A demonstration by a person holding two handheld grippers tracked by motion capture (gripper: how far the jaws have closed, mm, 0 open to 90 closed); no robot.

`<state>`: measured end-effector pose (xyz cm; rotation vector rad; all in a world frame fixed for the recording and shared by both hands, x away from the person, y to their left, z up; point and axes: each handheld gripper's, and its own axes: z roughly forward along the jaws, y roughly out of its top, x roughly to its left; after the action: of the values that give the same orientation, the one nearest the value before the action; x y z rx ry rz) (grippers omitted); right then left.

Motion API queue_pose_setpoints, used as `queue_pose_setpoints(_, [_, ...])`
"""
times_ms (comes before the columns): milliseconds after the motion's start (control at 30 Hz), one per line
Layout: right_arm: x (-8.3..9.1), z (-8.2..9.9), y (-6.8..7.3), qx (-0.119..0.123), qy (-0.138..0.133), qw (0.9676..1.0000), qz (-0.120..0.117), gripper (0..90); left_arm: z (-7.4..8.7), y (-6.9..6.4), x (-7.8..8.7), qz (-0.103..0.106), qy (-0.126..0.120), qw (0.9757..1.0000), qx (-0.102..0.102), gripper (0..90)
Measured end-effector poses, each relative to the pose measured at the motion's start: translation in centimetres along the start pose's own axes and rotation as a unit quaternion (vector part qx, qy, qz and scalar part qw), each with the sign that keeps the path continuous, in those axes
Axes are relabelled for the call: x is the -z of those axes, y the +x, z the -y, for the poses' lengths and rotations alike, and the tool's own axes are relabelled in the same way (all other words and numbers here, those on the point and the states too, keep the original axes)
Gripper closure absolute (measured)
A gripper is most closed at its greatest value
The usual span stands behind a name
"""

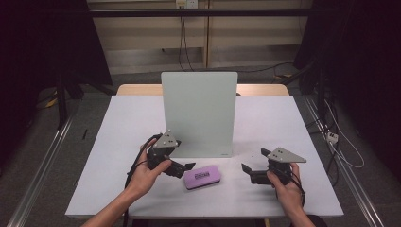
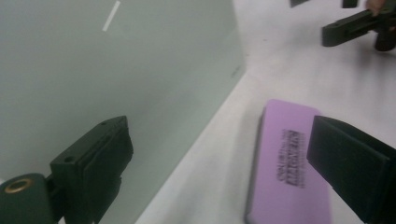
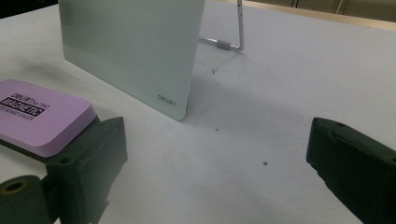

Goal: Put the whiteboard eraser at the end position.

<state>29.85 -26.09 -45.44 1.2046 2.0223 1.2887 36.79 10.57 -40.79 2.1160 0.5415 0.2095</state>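
White matte table (image 1: 118,142): flat purple eraser (image 1: 203,177), smooth upright board (image 1: 198,111).

Open tongs (image 2: 219,163) beside purple eraser (image 2: 285,172)

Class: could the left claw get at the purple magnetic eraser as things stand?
Probably yes. The left claw is open and points at the purple magnetic eraser, which lies flat on the table with nothing between them.

White table (image 1: 118,156) on a grey floor (image 1: 56,156), dark curtains (image 1: 42,42) either side. Cables (image 1: 182,42) hang down the rear wall; more cables (image 1: 343,146) lie at right.
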Motion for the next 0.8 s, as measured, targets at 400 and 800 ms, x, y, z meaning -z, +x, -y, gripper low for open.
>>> queue_pose_setpoints(400, [0.4,0.2,0.0,-0.006,0.0,1.0,0.006,5.5,1.9,1.4,2.9,-0.055,-0.026,0.997,0.047,5.8])
queue_pose_setpoints(800, [0.8,0.4,-0.1,-0.009,0.001,0.9999,0.014,5.4,5.2,2.6,6.1,-0.106,-0.033,0.9912,0.072,5.6])
